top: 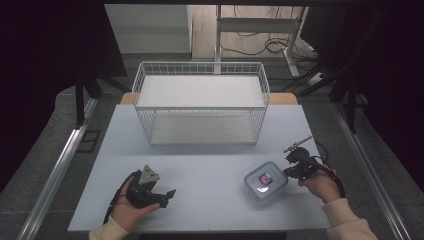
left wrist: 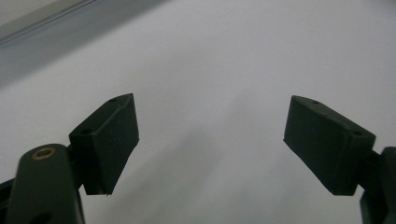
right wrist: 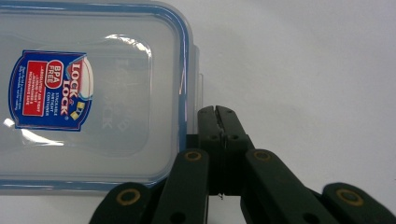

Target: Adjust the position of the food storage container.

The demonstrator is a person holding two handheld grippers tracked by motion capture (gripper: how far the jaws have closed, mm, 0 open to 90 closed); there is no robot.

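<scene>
A clear plastic food container (top: 266, 181) with a blue-rimmed lid and a red and blue label lies on the table at the front right. In the right gripper view the container (right wrist: 93, 93) sits close up on the left. My right gripper (right wrist: 215, 109) is shut, jaws pressed together with nothing between them, right beside the container's side latch. In the high view the right gripper (top: 294, 167) sits just right of the container. My left gripper (top: 167, 196) rests at the front left, open and empty; its black pads (left wrist: 109, 140) stand wide apart over bare table.
A white wire basket (top: 200, 102) with a white bottom stands at the back middle of the grey table (top: 210, 155). Beyond the table are a desk frame and cables (top: 260, 40) on the floor. A metal rail (top: 65, 160) runs along the left.
</scene>
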